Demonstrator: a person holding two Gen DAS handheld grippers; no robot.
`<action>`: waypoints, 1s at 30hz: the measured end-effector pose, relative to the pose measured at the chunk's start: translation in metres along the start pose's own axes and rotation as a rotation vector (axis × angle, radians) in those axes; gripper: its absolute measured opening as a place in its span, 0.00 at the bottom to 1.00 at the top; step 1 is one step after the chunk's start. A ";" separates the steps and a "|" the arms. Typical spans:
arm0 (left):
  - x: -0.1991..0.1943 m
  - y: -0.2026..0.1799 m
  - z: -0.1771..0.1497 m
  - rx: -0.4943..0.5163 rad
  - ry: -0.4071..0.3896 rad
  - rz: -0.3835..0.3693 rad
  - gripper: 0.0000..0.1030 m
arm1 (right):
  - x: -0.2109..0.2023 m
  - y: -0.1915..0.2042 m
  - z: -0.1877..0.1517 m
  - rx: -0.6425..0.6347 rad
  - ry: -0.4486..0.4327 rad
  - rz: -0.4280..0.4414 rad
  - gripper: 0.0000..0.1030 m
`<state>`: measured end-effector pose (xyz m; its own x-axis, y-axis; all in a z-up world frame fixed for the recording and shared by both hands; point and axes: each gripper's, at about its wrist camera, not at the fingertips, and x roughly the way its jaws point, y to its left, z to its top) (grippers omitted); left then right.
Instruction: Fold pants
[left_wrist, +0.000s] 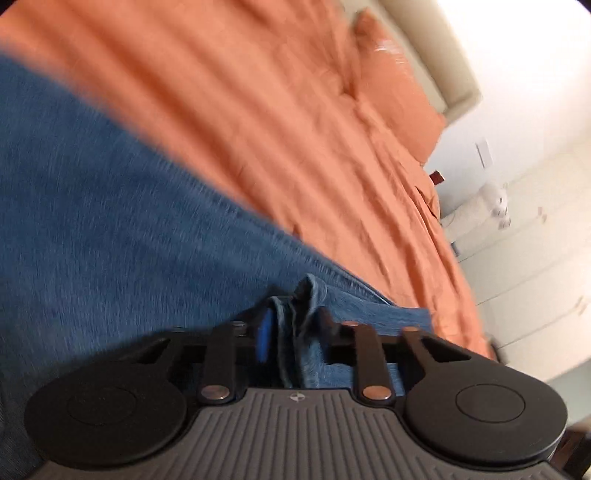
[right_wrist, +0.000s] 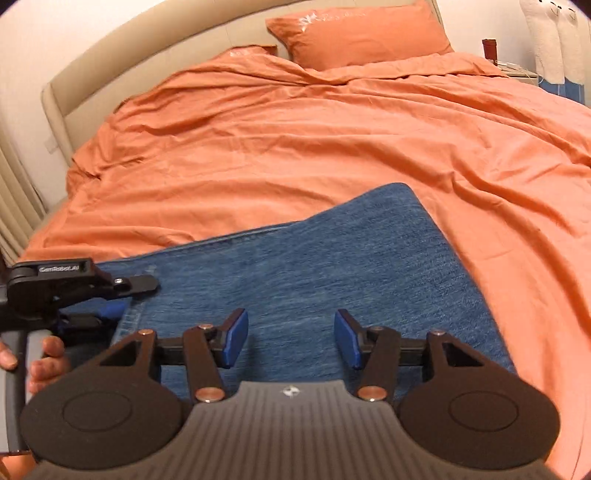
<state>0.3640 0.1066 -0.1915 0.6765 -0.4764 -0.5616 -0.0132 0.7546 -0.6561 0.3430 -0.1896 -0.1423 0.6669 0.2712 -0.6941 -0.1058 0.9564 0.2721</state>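
Observation:
Blue denim pants (right_wrist: 314, 273) lie flat on the orange bed (right_wrist: 295, 140), folded into a broad panel. My left gripper (left_wrist: 295, 321) is shut on a bunched edge of the pants (left_wrist: 110, 221), which fill the left of its blurred view. The left gripper also shows in the right wrist view (right_wrist: 110, 295), at the pants' left edge, held by a hand. My right gripper (right_wrist: 291, 336) is open and empty, its blue pads (right_wrist: 236, 332) hovering just above the near part of the denim.
Two orange pillows (right_wrist: 362, 33) lie against the beige headboard (right_wrist: 147, 55). A nightstand with a dark red jar (right_wrist: 489, 48) and a white plush toy (right_wrist: 554, 37) stand at the far right. White cabinets (left_wrist: 535, 258) stand beside the bed.

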 end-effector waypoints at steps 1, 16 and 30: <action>-0.006 -0.008 0.000 0.052 -0.027 -0.015 0.08 | -0.001 -0.002 0.001 0.001 0.006 -0.013 0.48; -0.001 -0.043 -0.026 0.426 -0.088 0.212 0.06 | -0.001 -0.052 0.019 -0.037 -0.042 -0.224 0.15; -0.022 -0.055 -0.022 0.436 -0.070 0.265 0.18 | -0.024 -0.079 0.012 0.114 -0.015 -0.155 0.09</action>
<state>0.3336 0.0658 -0.1536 0.7392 -0.2230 -0.6355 0.1069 0.9705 -0.2163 0.3445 -0.2733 -0.1391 0.6794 0.1188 -0.7241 0.0833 0.9679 0.2370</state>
